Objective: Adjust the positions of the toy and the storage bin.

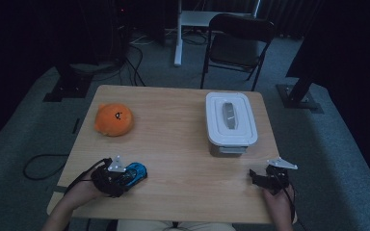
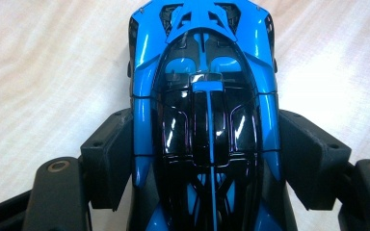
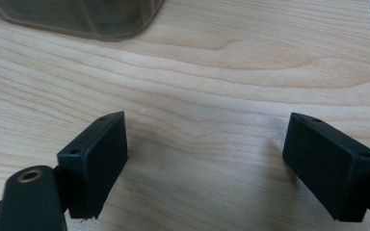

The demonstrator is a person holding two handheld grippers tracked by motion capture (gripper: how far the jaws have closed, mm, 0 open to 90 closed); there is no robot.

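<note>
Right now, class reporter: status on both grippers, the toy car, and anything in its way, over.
Left gripper shut on blue toy car, near table edge. Right gripper open, empty, just short of lidded white box. Orange plush far left, clear of car.

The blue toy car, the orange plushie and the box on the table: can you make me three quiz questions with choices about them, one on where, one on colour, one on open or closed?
1. Where is the blue toy car?
A. between the left gripper's jaws
B. on the box
C. beside the right gripper

2. What colour is the round plush toy?
A. green
B. orange
C. white

3. How is the white box?
A. lid off
B. tipped over
C. lid on

Answers: 1 A, the black pads press both sides of the car. 2 B, it is orange with a small dark face. 3 C, the lid with its handle sits flat on top.
</note>
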